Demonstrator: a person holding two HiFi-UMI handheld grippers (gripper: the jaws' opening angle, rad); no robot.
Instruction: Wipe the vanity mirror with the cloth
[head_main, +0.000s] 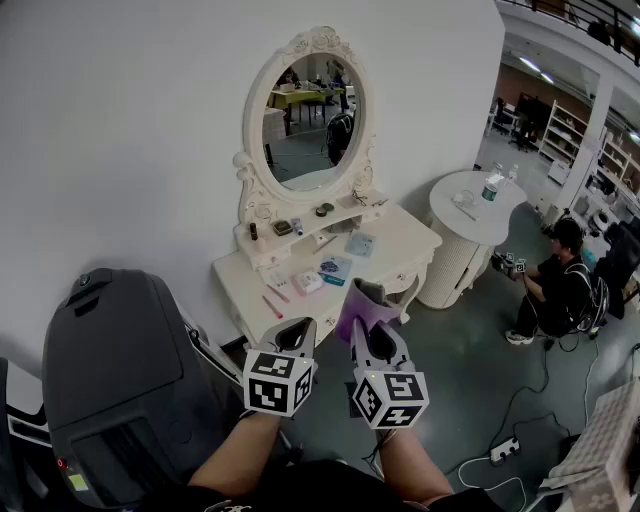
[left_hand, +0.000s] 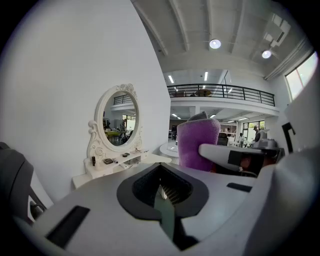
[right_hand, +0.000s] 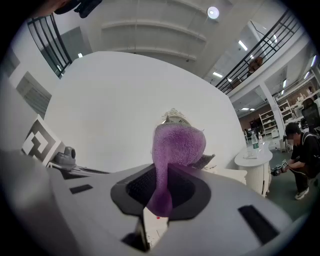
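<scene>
The oval vanity mirror (head_main: 308, 110) in its ornate cream frame stands on a cream dressing table (head_main: 400, 240) against the white wall, well ahead of both grippers. My right gripper (head_main: 365, 325) is shut on a purple cloth (head_main: 362, 308), which sticks up past its jaws and hides most of the mirror in the right gripper view; the cloth (right_hand: 177, 147) fills the middle there. My left gripper (head_main: 293, 335) hangs just beside it, jaws shut with nothing between them. In the left gripper view, the mirror (left_hand: 119, 124) is at left and the cloth (left_hand: 197, 142) at right.
A dark grey chair back (head_main: 120, 370) rises close at my left. A round white side table (head_main: 475, 215) with bottles stands right of the dressing table. A person (head_main: 560, 285) crouches at far right. Small items lie on the dressing table; a power strip (head_main: 503, 450) lies on the floor.
</scene>
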